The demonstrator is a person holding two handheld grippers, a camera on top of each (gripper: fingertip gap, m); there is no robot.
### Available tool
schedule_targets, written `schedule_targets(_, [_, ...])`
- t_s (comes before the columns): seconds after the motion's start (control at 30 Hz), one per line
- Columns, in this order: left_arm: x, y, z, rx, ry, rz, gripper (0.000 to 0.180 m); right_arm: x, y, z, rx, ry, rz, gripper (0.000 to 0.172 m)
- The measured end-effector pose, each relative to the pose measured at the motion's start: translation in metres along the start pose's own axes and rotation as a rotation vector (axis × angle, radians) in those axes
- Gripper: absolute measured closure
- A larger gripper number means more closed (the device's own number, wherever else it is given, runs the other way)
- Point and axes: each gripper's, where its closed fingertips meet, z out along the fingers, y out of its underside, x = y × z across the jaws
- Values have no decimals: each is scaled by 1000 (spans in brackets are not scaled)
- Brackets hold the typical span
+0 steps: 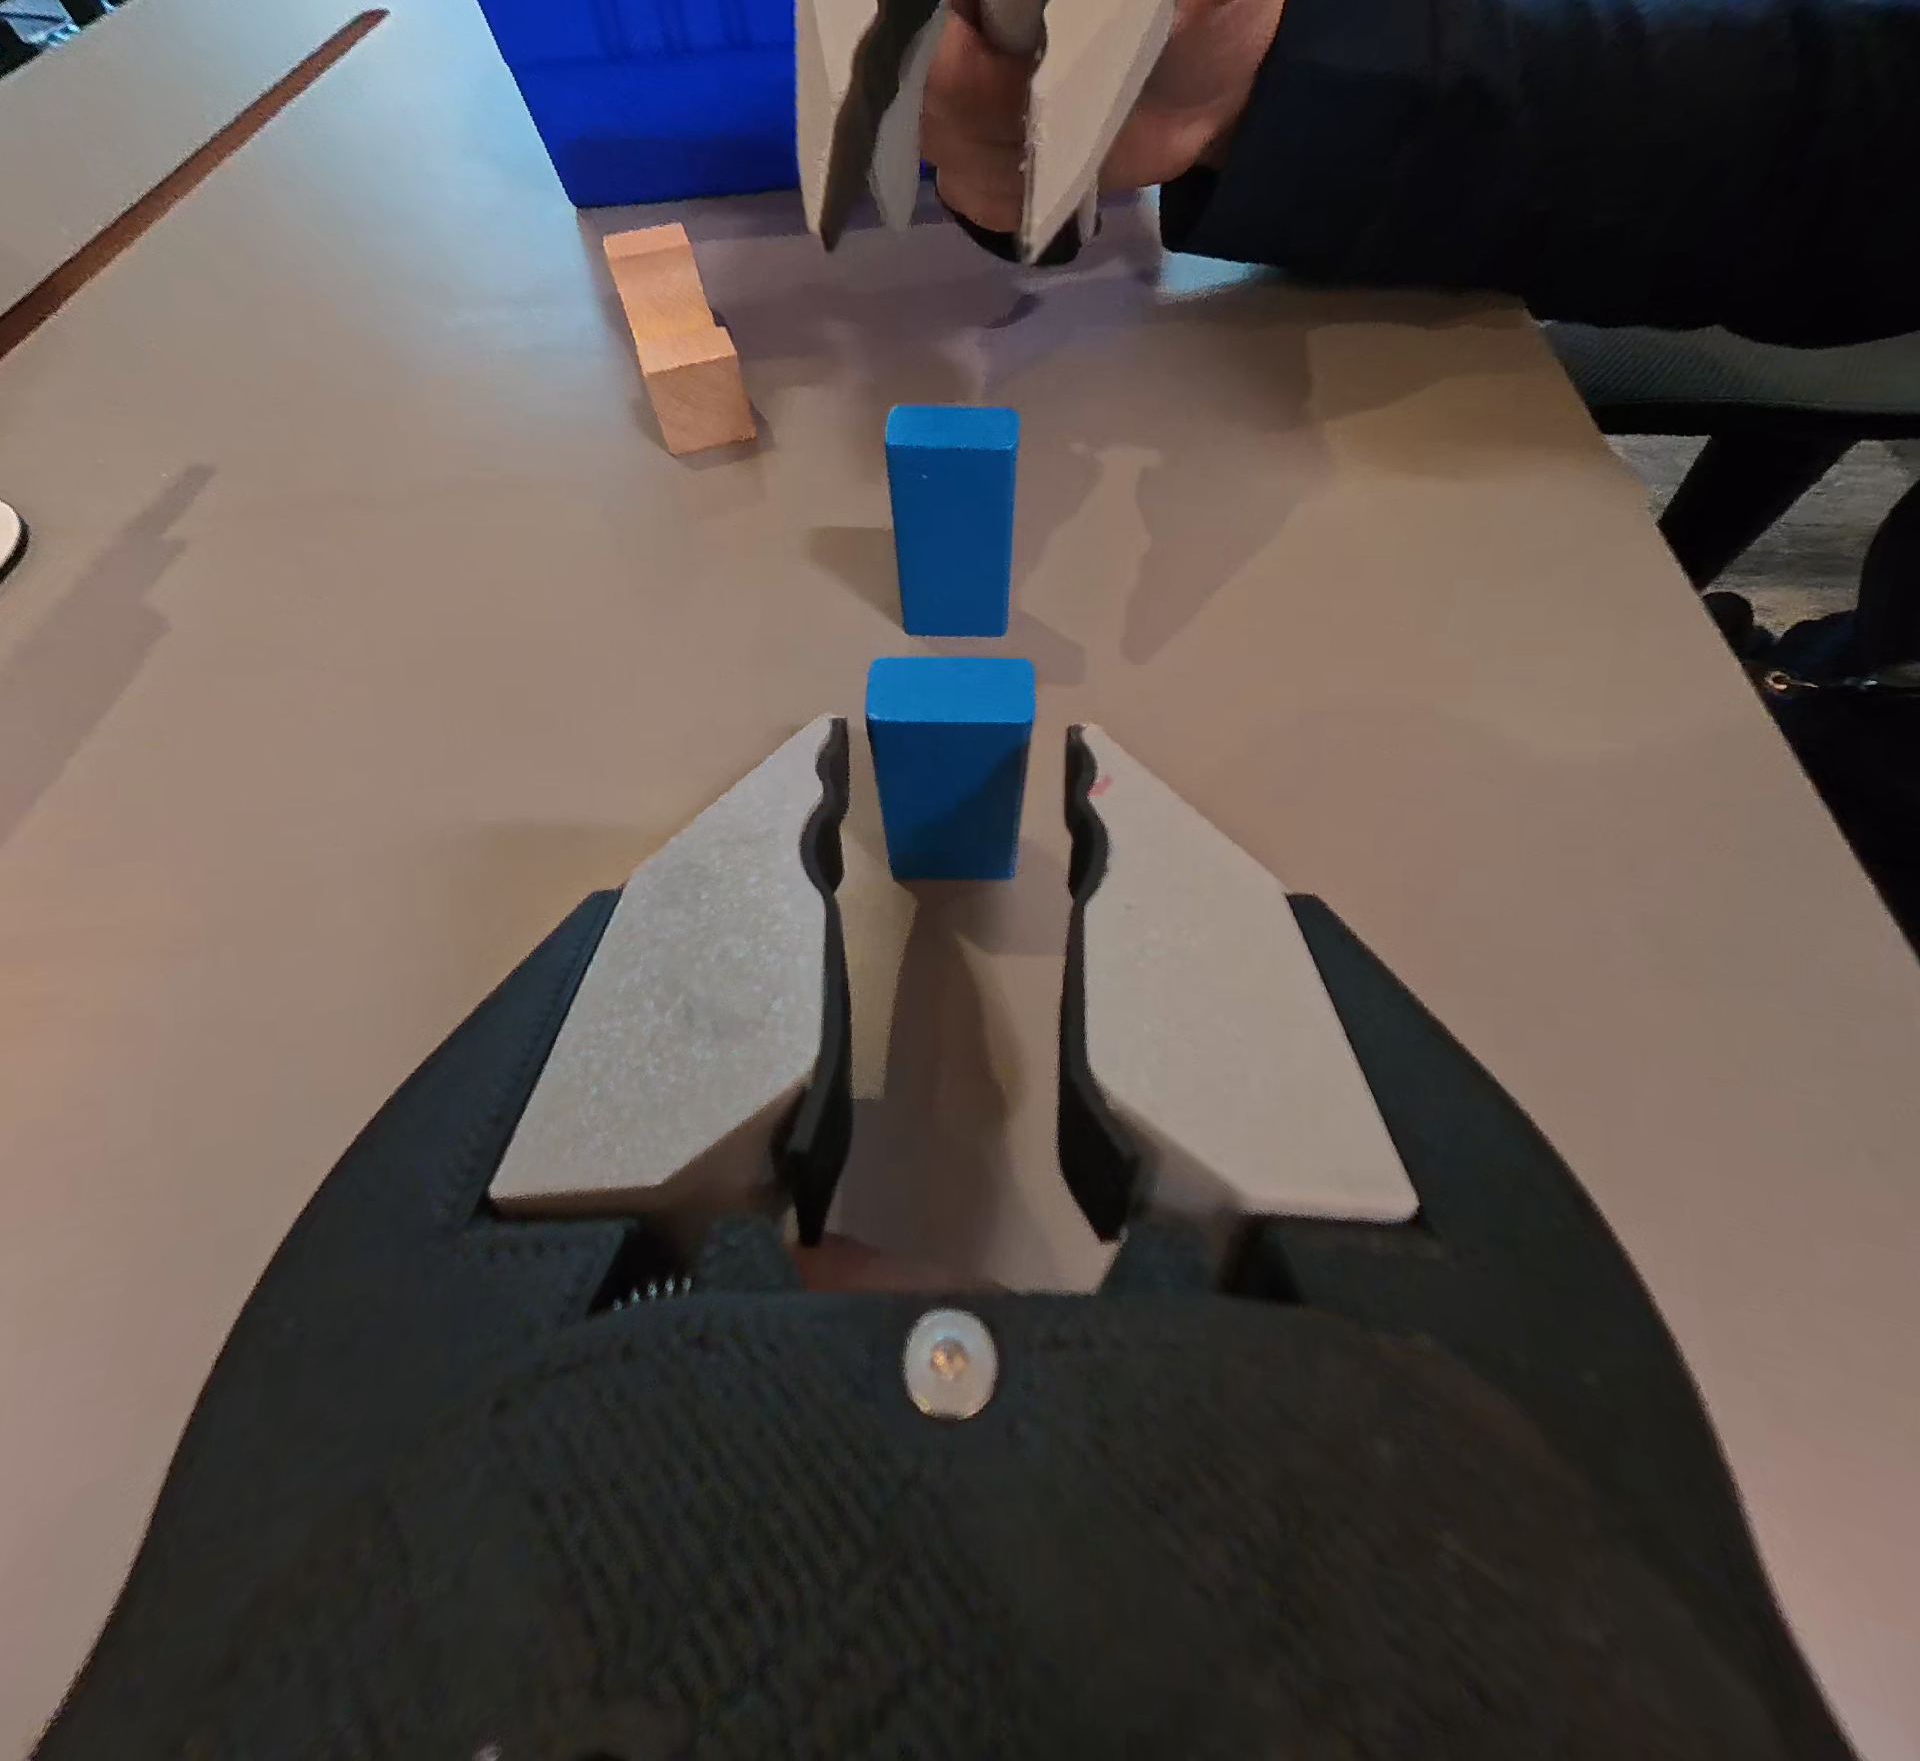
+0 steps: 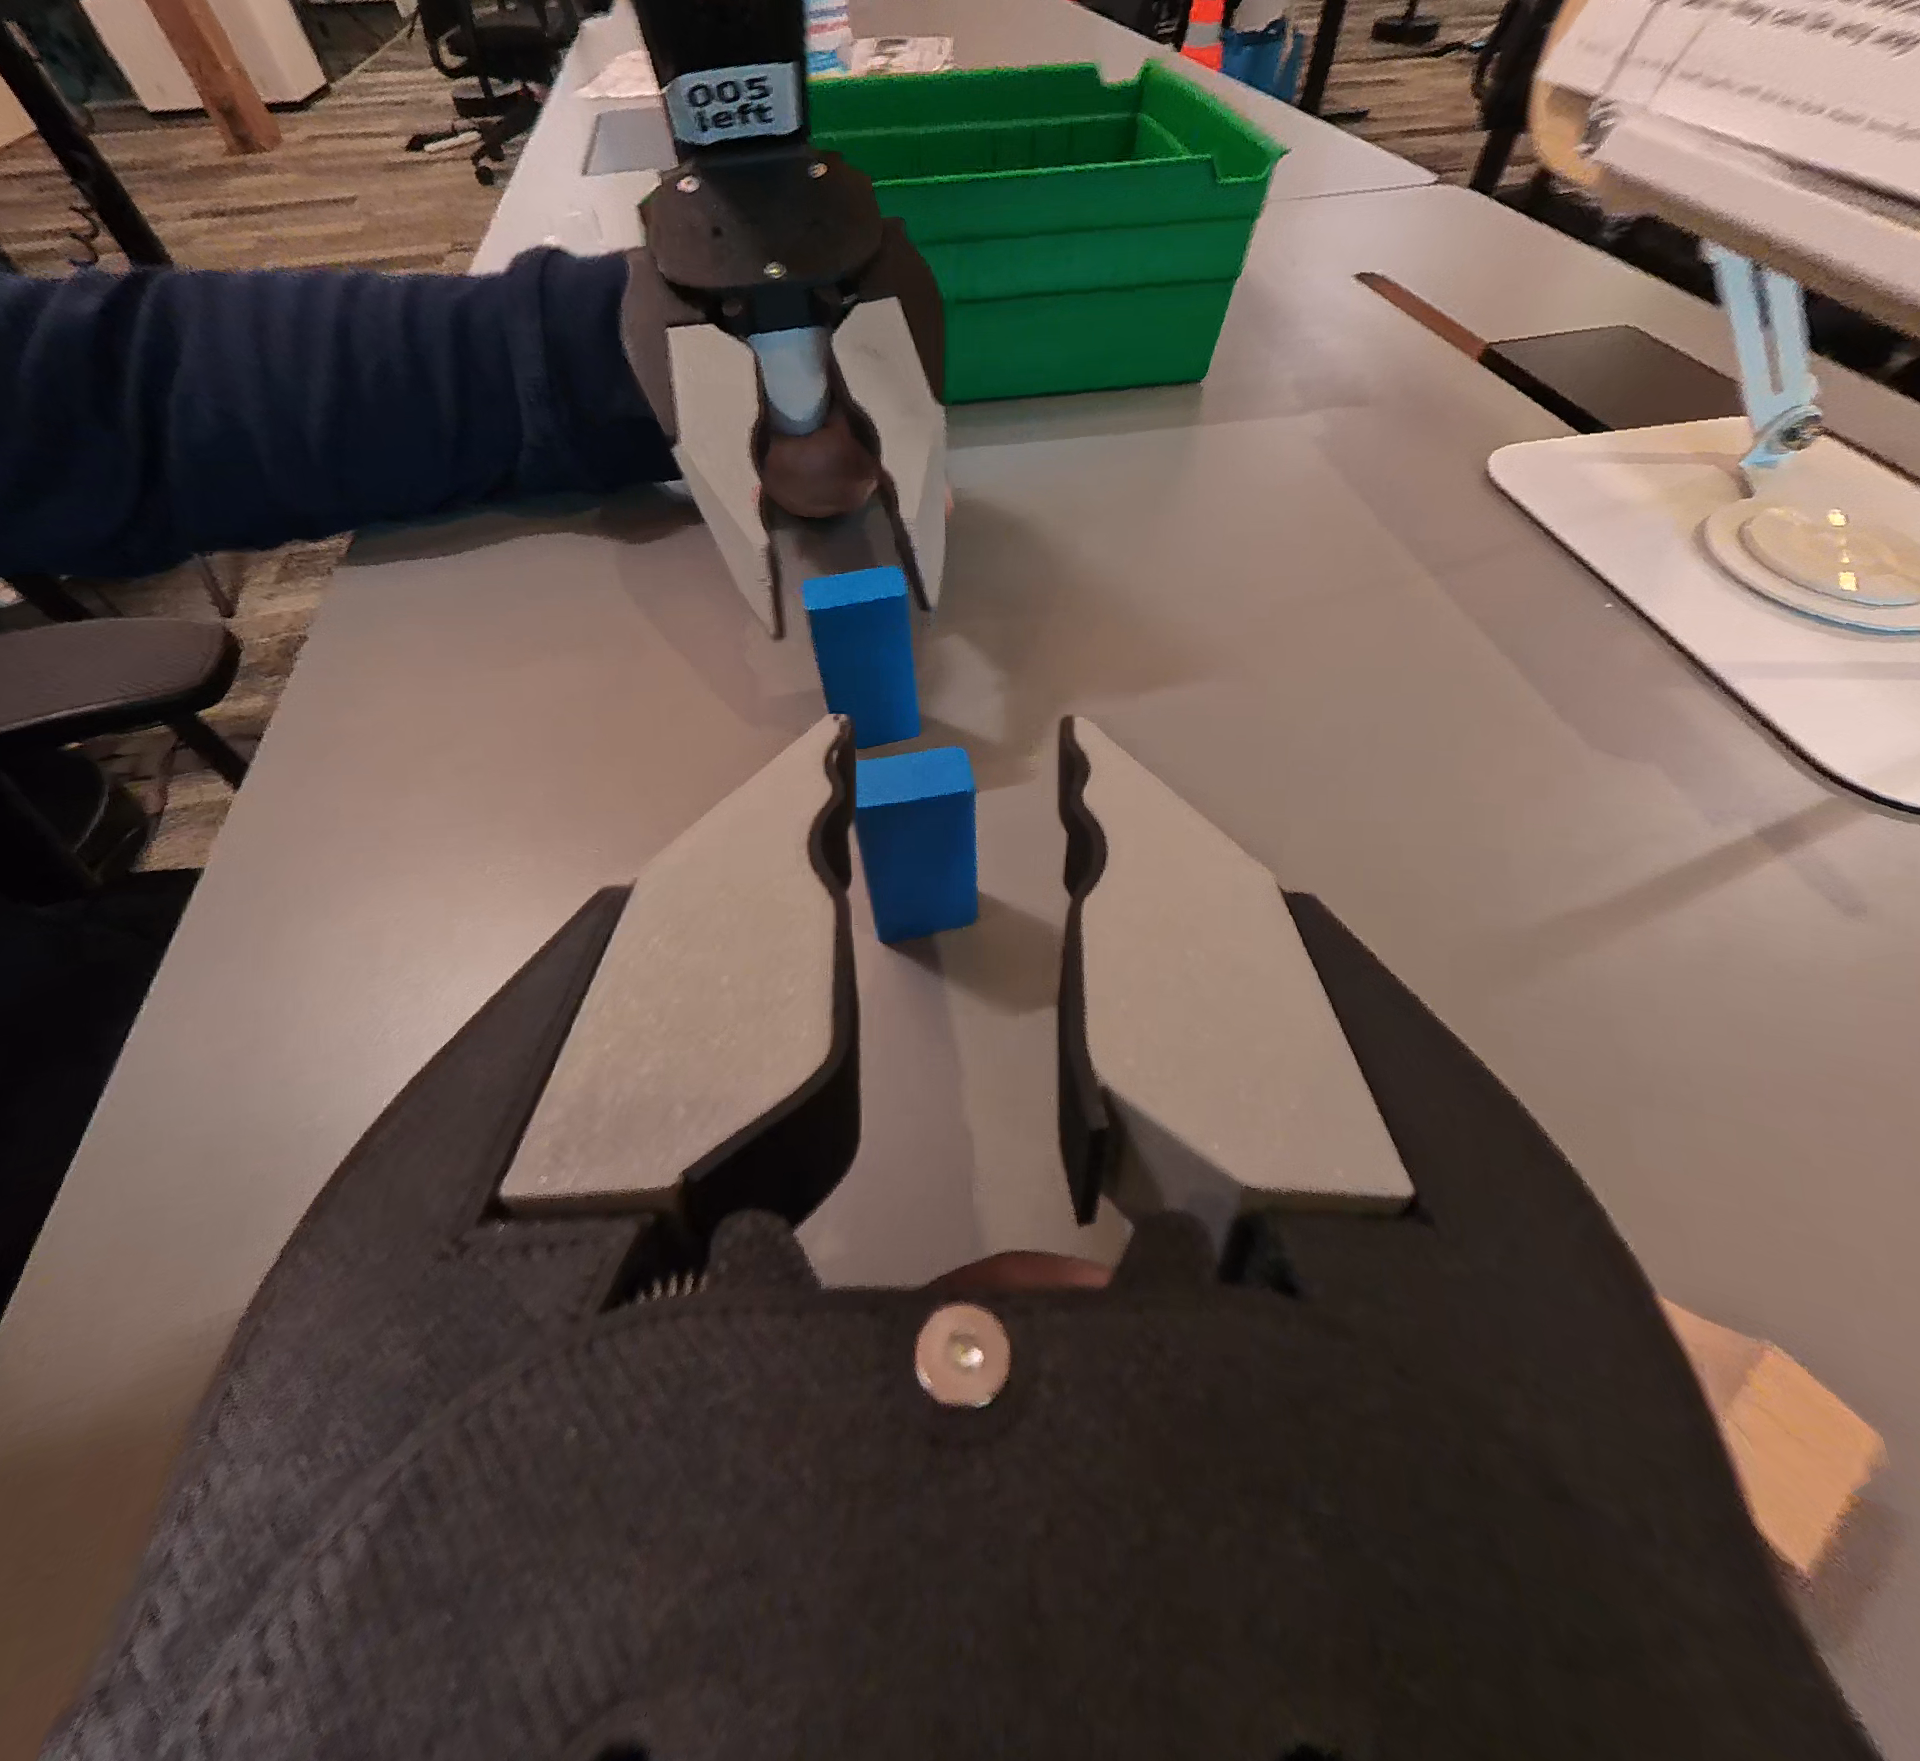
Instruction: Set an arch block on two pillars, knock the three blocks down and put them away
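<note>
Two blue pillars stand upright on the grey table, one behind the other. My left gripper is open around the nearer pillar, with a gap at each pad. The right wrist view shows this pillar standing free between the left gripper's tips. My right gripper is open and empty. The other pillar stands just past its left finger, with a wide gap to the right pad. In the left wrist view this gripper hangs above the table behind the far pillar. A wooden arch block lies on its side to the left.
A blue bin stands at the far end behind the arch block. A green bin stands behind the left gripper. A white stand base with a tilted board sits at the right. Part of a wooden block shows beside my right gripper's body. Across from one pair of fingers to the other is roughly 10 cm. The far pillar is about 6 cm from both grippers' fingertips.
</note>
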Motion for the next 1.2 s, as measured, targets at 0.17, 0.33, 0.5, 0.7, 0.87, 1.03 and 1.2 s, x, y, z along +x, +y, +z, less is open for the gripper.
schedule_targets(0.17, [2, -21, -12, 108, -42, -12, 133, 42, -6, -25, 40, 223, 78, 135])
schedule_targets(0.33, [-10, -52, -35, 313, -157, -47, 133, 78, 16, -50, -75, 467, 66, 133])
schedule_targets(0.5, [-22, -56, -44, 359, -206, -98, 133, 86, 53, -40, -225, 485, 185, 131])
schedule_targets(0.7, [-16, -34, -31, 208, -194, -73, 129, 93, 78, -26, -357, 557, 181, 133])
schedule_targets(0.87, [-10, -10, -13, 61, -185, -44, 123, 101, 91, -26, -414, 607, 170, 140])
schedule_targets(1.03, [-8, 3, 3, -31, -184, -21, 123, 101, 90, -27, -406, 602, 181, 141])
schedule_targets(1.2, [-8, 4, 6, -46, -193, 3, 138, 101, 85, -29, -389, 600, 184, 146])
